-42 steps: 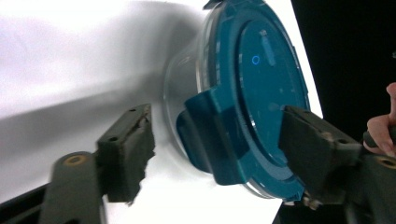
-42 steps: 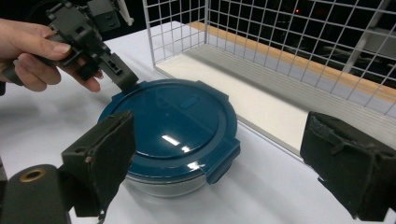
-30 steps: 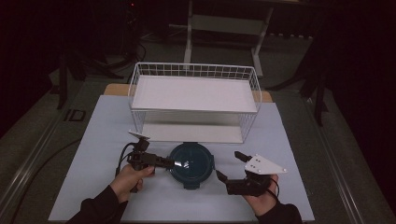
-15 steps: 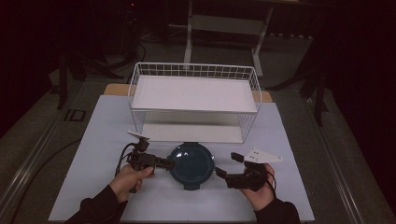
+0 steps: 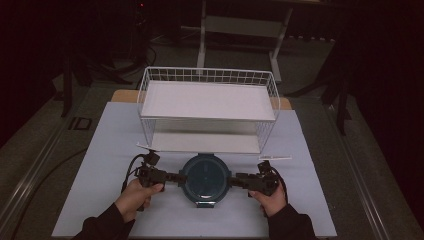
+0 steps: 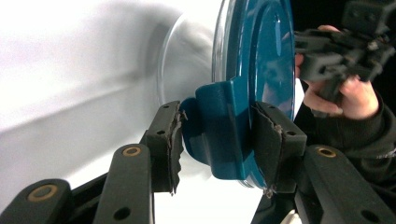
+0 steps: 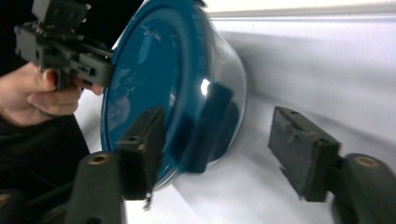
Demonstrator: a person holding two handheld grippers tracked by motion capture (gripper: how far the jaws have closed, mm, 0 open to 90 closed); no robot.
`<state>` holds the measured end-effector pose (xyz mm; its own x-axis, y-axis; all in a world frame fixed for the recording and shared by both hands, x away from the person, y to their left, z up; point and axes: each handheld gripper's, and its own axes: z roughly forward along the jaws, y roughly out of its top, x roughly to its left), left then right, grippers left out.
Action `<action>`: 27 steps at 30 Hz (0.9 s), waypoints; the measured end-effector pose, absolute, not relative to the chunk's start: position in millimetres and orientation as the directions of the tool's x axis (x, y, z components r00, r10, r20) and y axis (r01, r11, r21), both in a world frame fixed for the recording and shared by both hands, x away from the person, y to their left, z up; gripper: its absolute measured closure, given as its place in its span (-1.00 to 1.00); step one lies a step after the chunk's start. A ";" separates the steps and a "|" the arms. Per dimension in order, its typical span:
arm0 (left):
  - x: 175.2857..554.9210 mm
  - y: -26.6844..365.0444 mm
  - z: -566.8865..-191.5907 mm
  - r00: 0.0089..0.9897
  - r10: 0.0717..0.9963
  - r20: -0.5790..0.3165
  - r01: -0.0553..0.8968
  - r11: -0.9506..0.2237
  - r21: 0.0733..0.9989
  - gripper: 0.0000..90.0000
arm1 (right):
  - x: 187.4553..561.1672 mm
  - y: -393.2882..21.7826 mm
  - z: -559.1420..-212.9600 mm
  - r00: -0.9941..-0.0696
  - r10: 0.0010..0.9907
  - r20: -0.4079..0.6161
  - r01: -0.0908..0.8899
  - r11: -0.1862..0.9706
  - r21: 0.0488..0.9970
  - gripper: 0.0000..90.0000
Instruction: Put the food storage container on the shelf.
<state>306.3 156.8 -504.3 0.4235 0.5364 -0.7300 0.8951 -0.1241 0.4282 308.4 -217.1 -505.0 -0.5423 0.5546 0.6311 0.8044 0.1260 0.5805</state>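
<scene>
Moved since earlier: the right gripper (image 5: 239, 180) has been brought down and in from the right, and is now seen level at the right rim of the lidded bowl (image 5: 205, 177); its grey plate, earlier raised and tilted, is now seen edge-on.
Left gripper: the left gripper (image 6: 217, 135) is clamped on the bowl's blue side latch (image 6: 219, 130); one pad is pressed on each face of the latch in the left gripper view. From above it is seen at the bowl's left rim, held in the left hand (image 5: 135, 195).
Right gripper: its jaws have just been closing, yet they are still seen apart in the right gripper view. The bowl's right edge and its latch (image 7: 210, 126) lie between them; the far pad (image 7: 301, 149) is clearly off the bowl, and whether the near pad (image 7: 140, 149) touches the lid cannot be told. It is held in the right hand (image 5: 267, 197).
Bowl: a clear round bowl with a dark blue lid (image 7: 144, 93) is placed on the white table (image 5: 100, 150), near the front edge and midway between the two grippers. The lid is seated on the bowl.
Rack: a white wire rack (image 5: 207, 100) with two shelves is set just behind the bowl, apart from it.
Person: dark sleeves are seen entering from the bottom edge of the high view.
</scene>
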 end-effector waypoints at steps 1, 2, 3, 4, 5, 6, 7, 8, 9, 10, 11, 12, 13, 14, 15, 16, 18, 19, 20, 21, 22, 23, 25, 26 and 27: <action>304.9 156.6 -504.0 0.432 0.535 -0.726 0.891 -0.127 0.436 0.22 | 309.7 -217.4 -506.9 -0.533 0.538 0.653 0.815 0.119 0.566 -0.10; 304.4 156.8 -503.8 0.431 0.535 -0.726 0.891 -0.127 0.436 0.22 | 310.3 -217.7 -508.4 -0.522 0.526 0.671 0.825 0.112 0.554 -0.07; 303.6 156.7 -503.4 0.434 0.537 -0.724 0.890 -0.128 0.438 0.23 | 310.4 -217.6 -508.7 -0.521 0.518 0.679 0.828 0.113 0.549 -0.05; 302.5 156.9 -503.3 0.438 0.536 -0.721 0.887 -0.130 0.443 0.23 | 310.3 -217.2 -508.9 -0.520 0.511 0.684 0.831 0.117 0.545 -0.02; 301.7 157.0 -503.1 0.440 0.536 -0.721 0.886 -0.130 0.444 0.23 | 310.0 -216.4 -509.1 -0.520 0.507 0.687 0.832 0.121 0.541 0.02; 301.0 157.0 -502.6 0.444 0.537 -0.718 0.885 -0.134 0.446 0.23 | 309.9 -215.8 -509.4 -0.519 0.496 0.696 0.836 0.125 0.534 0.06; 300.1 156.8 -502.3 0.447 0.539 -0.714 0.883 -0.134 0.451 0.23 | 309.5 -215.0 -509.8 -0.517 0.492 0.700 0.839 0.127 0.530 0.08; 299.2 156.4 -501.9 0.447 0.539 -0.715 0.882 -0.132 0.452 0.24 | 309.3 -214.1 -510.3 -0.517 0.487 0.704 0.841 0.134 0.525 0.13; 298.5 156.1 -501.3 0.449 0.541 -0.711 0.881 -0.134 0.454 0.24 | 309.0 -213.2 -510.8 -0.522 0.478 0.707 0.840 0.141 0.524 0.16; 297.6 155.8 -500.8 0.452 0.543 -0.707 0.879 -0.135 0.457 0.24 | 308.7 -212.5 -511.0 -0.522 0.474 0.710 0.841 0.143 0.522 0.18; 297.1 156.1 -500.8 0.453 0.544 -0.707 0.879 -0.137 0.458 0.24 | 308.4 -212.3 -511.0 -0.523 0.468 0.713 0.841 0.145 0.521 0.20; 296.5 155.9 -500.6 0.452 0.543 -0.708 0.879 -0.135 0.458 0.24 | 308.4 -212.3 -511.0 -0.523 0.468 0.713 0.841 0.145 0.521 0.20; 295.2 155.6 -500.5 0.453 0.546 -0.705 0.877 -0.130 0.462 0.24 | 308.0 -212.2 -510.6 -0.526 0.469 0.709 0.839 0.148 0.524 0.20; 294.4 155.4 -500.4 0.455 0.546 -0.703 0.875 -0.129 0.466 0.24 | 307.3 -212.0 -510.1 -0.525 0.472 0.708 0.839 0.149 0.523 0.20; 293.3 155.0 -500.5 0.460 0.546 -0.700 0.871 -0.125 0.475 0.24 | 307.0 -212.1 -510.1 -0.525 0.473 0.708 0.839 0.149 0.523 0.21; 291.7 155.1 -500.6 0.461 0.549 -0.697 0.870 -0.122 0.479 0.24 | 306.4 -212.4 -510.2 -0.524 0.472 0.709 0.840 0.148 0.523 0.21; 288.5 153.9 -500.8 0.464 0.559 -0.687 0.863 -0.113 0.492 0.22 | 303.4 -211.4 -509.5 -0.523 0.474 0.708 0.839 0.140 0.526 0.22; 287.4 154.0 -500.9 0.464 0.563 -0.684 0.862 -0.110 0.494 0.22 | 302.6 -211.1 -509.2 -0.527 0.475 0.704 0.836 0.140 0.531 0.23; 286.4 153.9 -501.3 0.466 0.562 -0.683 0.860 -0.105 0.499 0.22 | 302.6 -211.1 -509.2 -0.527 0.475 0.704 0.836 0.140 0.531 0.23; 285.0 153.3 -500.6 0.467 0.569 -0.677 0.857 -0.102 0.505 0.22 | 302.0 -211.1 -509.0 -0.524 0.478 0.705 0.838 0.137 0.529 0.23; 284.3 153.1 -500.4 0.467 0.571 -0.676 0.856 -0.100 0.507 0.22 | 301.0 -211.3 -509.0 -0.517 0.478 0.710 0.841 0.132 0.525 0.23; 283.3 152.6 -499.9 0.470 0.573 -0.671 0.853 -0.100 0.512 0.22 | 299.7 -211.2 -508.9 -0.509 0.480 0.714 0.845 0.120 0.521 0.24; 280.8 151.7 -498.4 0.465 0.580 -0.669 0.854 -0.094 0.512 0.22 | 298.3 -211.0 -508.2 -0.509 0.482 0.713 0.844 0.118 0.522 0.25; 279.8 151.3 -497.2 0.473 0.583 -0.660 0.849 -0.102 0.518 0.22 | 297.4 -211.0 -507.8 -0.507 0.484 0.713 0.845 0.117 0.522 0.25; 278.7 151.4 -496.9 0.468 0.585 -0.662 0.850 -0.095 0.517 0.22 | 296.7 -211.2 -507.5 -0.508 0.484 0.712 0.844 0.117 0.523 0.25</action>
